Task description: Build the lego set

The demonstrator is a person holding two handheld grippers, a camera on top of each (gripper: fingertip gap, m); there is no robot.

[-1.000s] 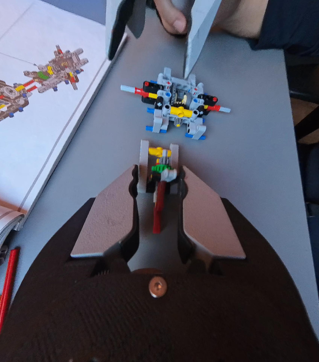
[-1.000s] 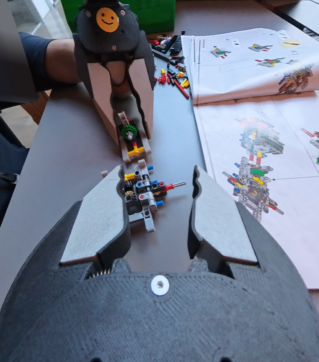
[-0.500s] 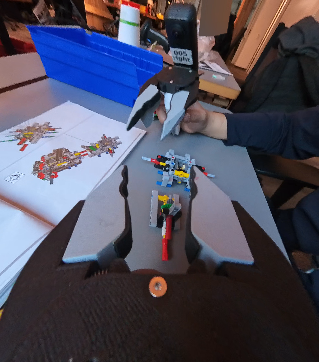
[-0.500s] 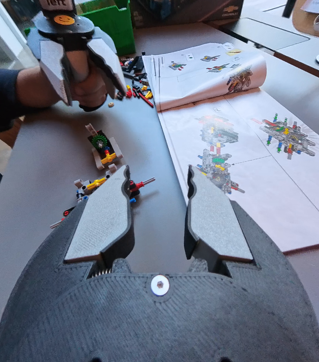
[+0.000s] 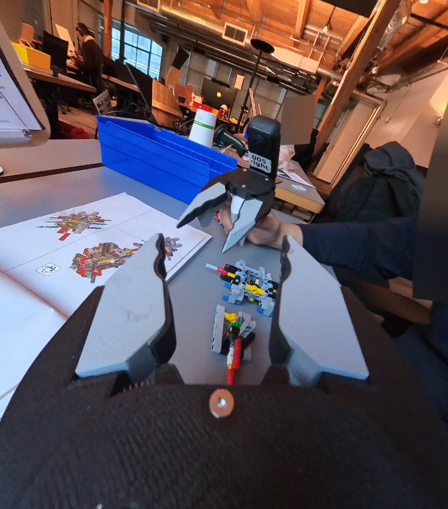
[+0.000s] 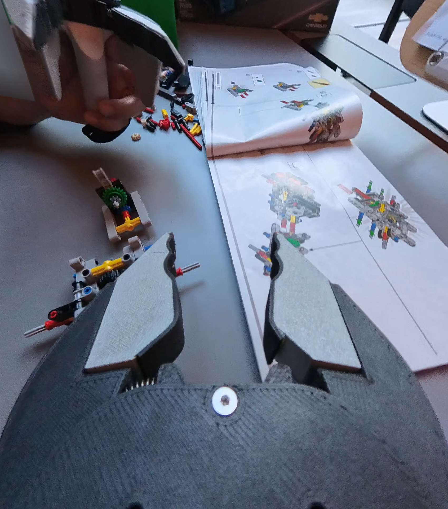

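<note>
An open instruction booklet (image 5: 52,275) with coloured assembly drawings lies flat at the left of a grey table (image 5: 198,303), a blue plastic bin (image 5: 148,159) behind it near a white paper cup (image 5: 203,128). To the booklet's right, the left gripper (image 5: 222,259) is held above the tabletop with its two grey fingers spread wide apart and nothing between the pads; under the gap, lying free on the table, is a small brick sub-assembly (image 5: 231,336) of grey beams with a green gear, a yellow connector and a red axle. Just beyond it sits a larger grey brick assembly (image 5: 247,283) with yellow, red, blue and black parts and thin axles sticking out at both sides. Farther right and above, the right gripper (image 5: 200,234), gripped by a hand (image 5: 266,231) in a dark sleeve, hangs over the table with its fingers parted and bare. From that gripper's own camera, its left finger (image 6: 145,289) overlaps the larger assembly (image 6: 93,272) in the view, though contact cannot be told, while its right finger overlaps the booklet (image 6: 355,275); loose small bricks (image 6: 173,121) are scattered beside the booklet's curled pages.
</note>
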